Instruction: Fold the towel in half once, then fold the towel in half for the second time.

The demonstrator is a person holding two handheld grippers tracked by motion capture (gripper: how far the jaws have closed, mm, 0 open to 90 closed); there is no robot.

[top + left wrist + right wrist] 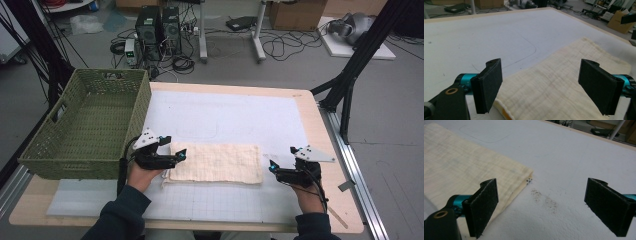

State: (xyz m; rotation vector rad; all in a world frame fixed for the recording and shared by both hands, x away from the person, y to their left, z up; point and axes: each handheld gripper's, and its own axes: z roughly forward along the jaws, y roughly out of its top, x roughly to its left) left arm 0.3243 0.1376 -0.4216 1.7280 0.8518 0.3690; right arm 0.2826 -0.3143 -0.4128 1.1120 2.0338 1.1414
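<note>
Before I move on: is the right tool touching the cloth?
Apart. In the right gripper view, the right tool stands open over bare white mat, with the cloth edge off to one side, clear of both pads.

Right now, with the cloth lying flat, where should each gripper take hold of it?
Probably its two short ends. The cloth lies flat, folded. The open left gripper sits over the left end; the open right gripper is just off the right end, so come in level from each side.

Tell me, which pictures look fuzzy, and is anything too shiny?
High view: soft and grainy, even light, no glare on the cloth. Left gripper view: the cloth's weave is sharp, the far room blurs. Right gripper view: the near black pads look soft, with faint shadows on the white mat.
</note>
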